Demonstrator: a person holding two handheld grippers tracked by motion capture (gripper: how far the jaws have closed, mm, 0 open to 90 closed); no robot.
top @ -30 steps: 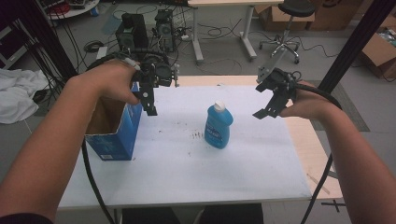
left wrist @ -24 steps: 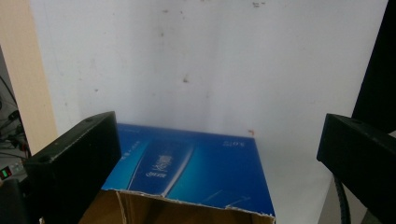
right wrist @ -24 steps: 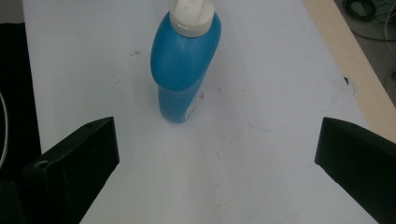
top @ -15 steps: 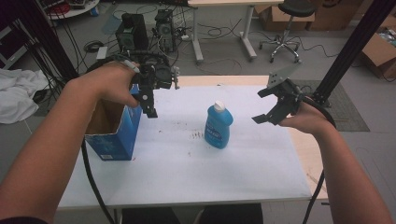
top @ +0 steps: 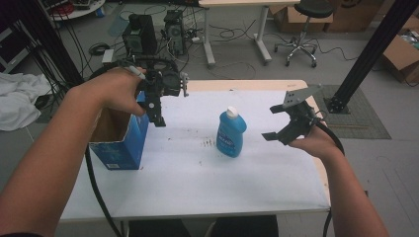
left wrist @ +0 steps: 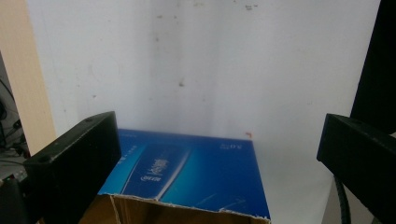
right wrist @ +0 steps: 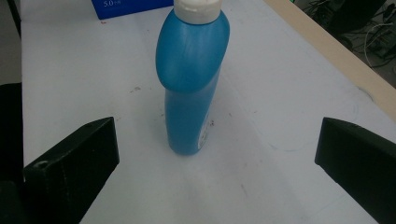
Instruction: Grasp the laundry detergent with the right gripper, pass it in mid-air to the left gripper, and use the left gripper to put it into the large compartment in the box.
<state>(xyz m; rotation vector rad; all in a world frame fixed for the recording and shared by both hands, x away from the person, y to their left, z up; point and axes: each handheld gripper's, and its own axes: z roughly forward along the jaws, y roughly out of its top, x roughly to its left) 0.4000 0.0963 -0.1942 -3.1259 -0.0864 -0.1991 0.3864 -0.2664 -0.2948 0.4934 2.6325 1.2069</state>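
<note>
Two tools, both jaws apart; blue bottle (top: 230,132) upright on scuffed white table (top: 197,182); cabled workshop floor behind.

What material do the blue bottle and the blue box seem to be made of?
The blue bottle looks like smooth plastic with a slight sheen: its moulded, curved body catches soft highlights, and its white cap looks like plastic too. The blue box seems to be cardboard with a glossy printed outside; its open top shows a brown, raw inside and a rough, torn edge.
</note>
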